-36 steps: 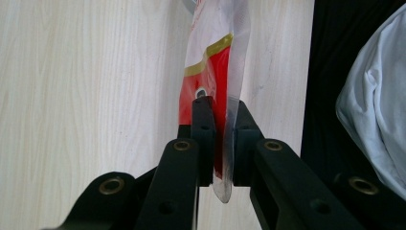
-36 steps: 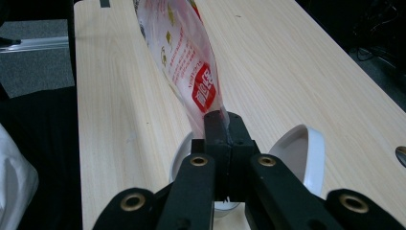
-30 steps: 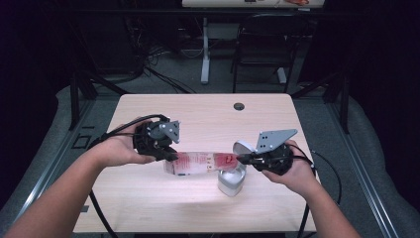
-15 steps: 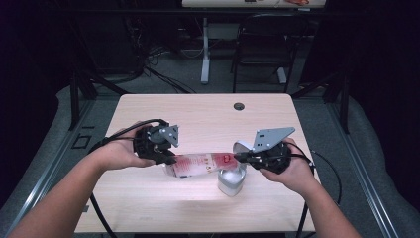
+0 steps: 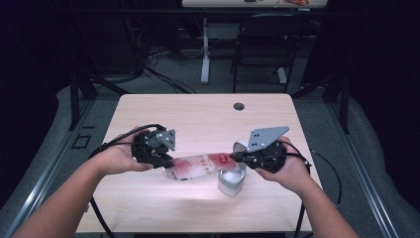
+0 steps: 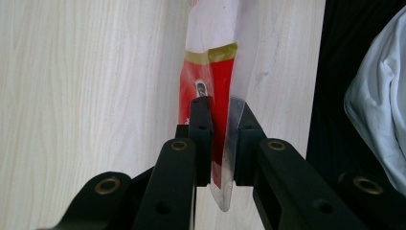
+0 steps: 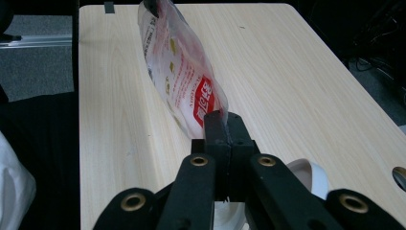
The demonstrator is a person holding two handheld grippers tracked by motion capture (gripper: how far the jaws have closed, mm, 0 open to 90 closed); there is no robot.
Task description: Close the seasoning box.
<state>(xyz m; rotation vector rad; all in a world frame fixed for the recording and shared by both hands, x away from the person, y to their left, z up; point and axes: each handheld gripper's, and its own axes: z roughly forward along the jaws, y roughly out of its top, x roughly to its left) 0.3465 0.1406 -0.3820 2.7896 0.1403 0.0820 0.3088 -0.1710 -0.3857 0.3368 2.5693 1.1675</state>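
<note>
A red and white plastic packet [image 5: 197, 166] hangs stretched between my two grippers, just above the table [image 5: 198, 116]. My left gripper [image 5: 163, 161] is shut on its red end [image 6: 210, 72], the clear edge lying over one jaw. The left gripper's own view shows its jaws [image 6: 218, 108] pinching that end. My right gripper [image 5: 234, 156] is shut on the other end, by the red label [image 7: 203, 103], with its jaws [image 7: 223, 117] pressed together. A white cup-like container [image 5: 231, 181] stands on the table right under the right gripper, its rim [image 7: 311, 175] showing beside the jaws.
A round cable hole [image 5: 239, 106] sits near the table's far edge. Beyond the table stand a dark chair [image 5: 257, 44] and a desk leg [image 5: 205, 49]. Cables trail from both grippers off the table's sides. The far half of the tabletop is bare wood.
The right gripper has shifted a little to the left, toward the left gripper, and the packet sags slightly more. Both grips are unchanged.
</note>
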